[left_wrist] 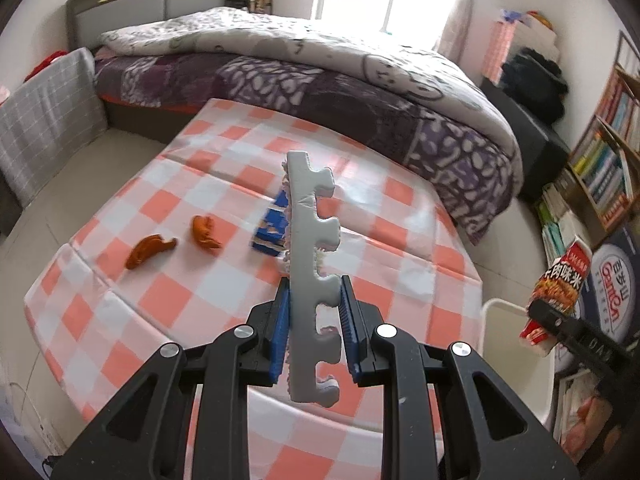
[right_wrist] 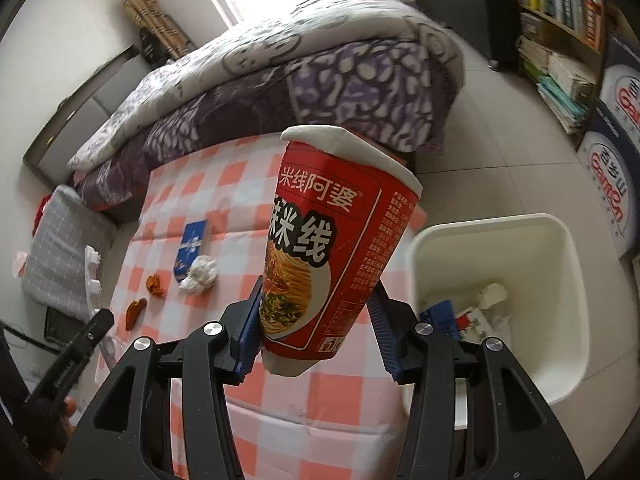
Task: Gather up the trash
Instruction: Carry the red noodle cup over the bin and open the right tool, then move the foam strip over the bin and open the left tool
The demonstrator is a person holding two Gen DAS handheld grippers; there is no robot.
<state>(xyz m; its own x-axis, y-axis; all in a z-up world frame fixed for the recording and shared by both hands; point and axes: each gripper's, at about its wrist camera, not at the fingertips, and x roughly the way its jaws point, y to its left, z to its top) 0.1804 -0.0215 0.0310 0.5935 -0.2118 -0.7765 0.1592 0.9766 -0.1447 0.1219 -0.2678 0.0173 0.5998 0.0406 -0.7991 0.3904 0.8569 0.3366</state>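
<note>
Grey foam, a notched strip [left_wrist: 313,276], stands nearly upright in the left gripper [left_wrist: 313,320], whose blue pads are clenched on its lower half; its top edge reaches well above the checked cloth below. The right gripper [right_wrist: 316,320] grasps a red noodle cup [right_wrist: 334,248], tilted with its white rim pointing away, one pad on each side of its lower wall (the same cup shows small and blurred at the right edge of the left view).

Just right of that cup sits a white bin [right_wrist: 568,280], its mouth open and unobstructed from above, with scraps already lying at the bottom. The bin stands on the floor just beside the table's right edge.

The table [left_wrist: 120,320] wears a pink-and-white checked cloth. Left on it are a blue wrapper [right_wrist: 191,248], a crumpled white tissue [right_wrist: 202,274] touching the wrapper's near end, and two pieces of orange peel [left_wrist: 150,250] a little to the left, apart from each other. The near half of the cloth lies bare, with room to reach across.

Beyond the far edge is a bed [left_wrist: 360,80] under a purple-and-white quilt, close against the table. A window glares behind it, and bookshelves [left_wrist: 604,160] fill the right wall, with pale tiled floor between.
</note>
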